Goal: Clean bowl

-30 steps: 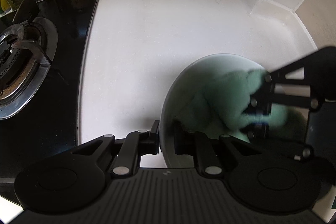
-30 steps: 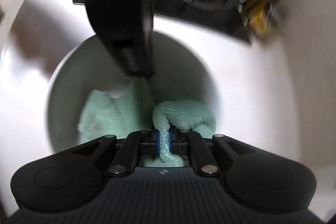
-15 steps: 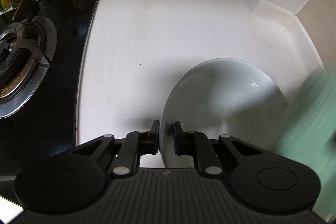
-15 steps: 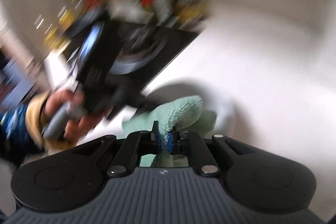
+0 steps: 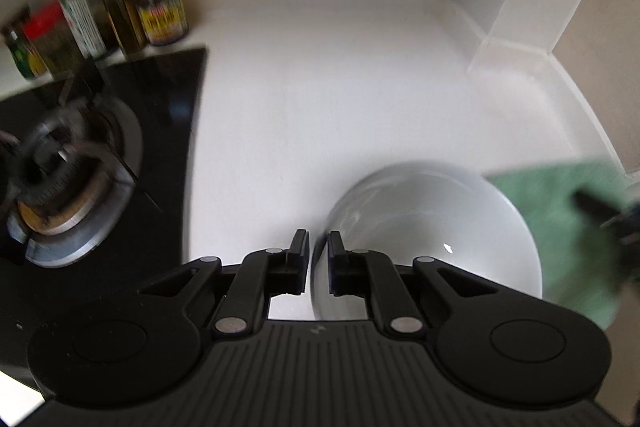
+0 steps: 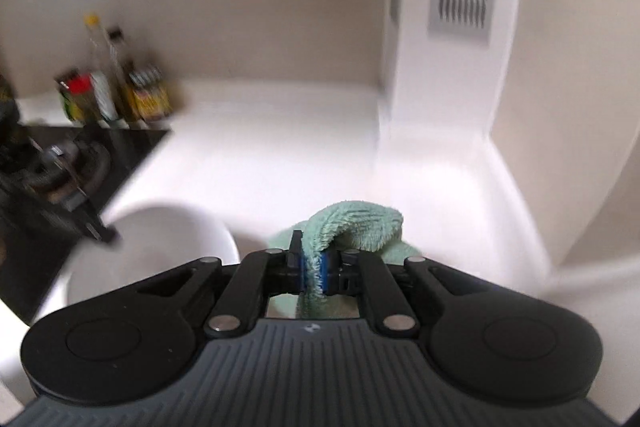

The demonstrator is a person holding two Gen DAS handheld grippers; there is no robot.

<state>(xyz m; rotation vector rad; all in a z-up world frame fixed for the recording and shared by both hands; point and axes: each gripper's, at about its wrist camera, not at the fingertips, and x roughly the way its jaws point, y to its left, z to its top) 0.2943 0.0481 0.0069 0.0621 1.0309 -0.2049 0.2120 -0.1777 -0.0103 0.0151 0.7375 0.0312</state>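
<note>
left tongs (image 5: 318, 247) just closing, clamp bowl (image 5: 432, 227) rim | right tongs (image 6: 314, 269) pinch cloth (image 6: 352, 223) | countertop (image 5: 340, 87) bare beyond

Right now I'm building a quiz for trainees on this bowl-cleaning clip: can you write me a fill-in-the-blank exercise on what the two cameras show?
1. The left gripper pinches the rim of the white ____.
2. The right gripper is shut on a ____ cloth.
3. The bowl has ____ inside it.
4. The bowl sits on the white counter, to the right of the black ____.

Missing words: bowl; green; nothing; stove
</note>
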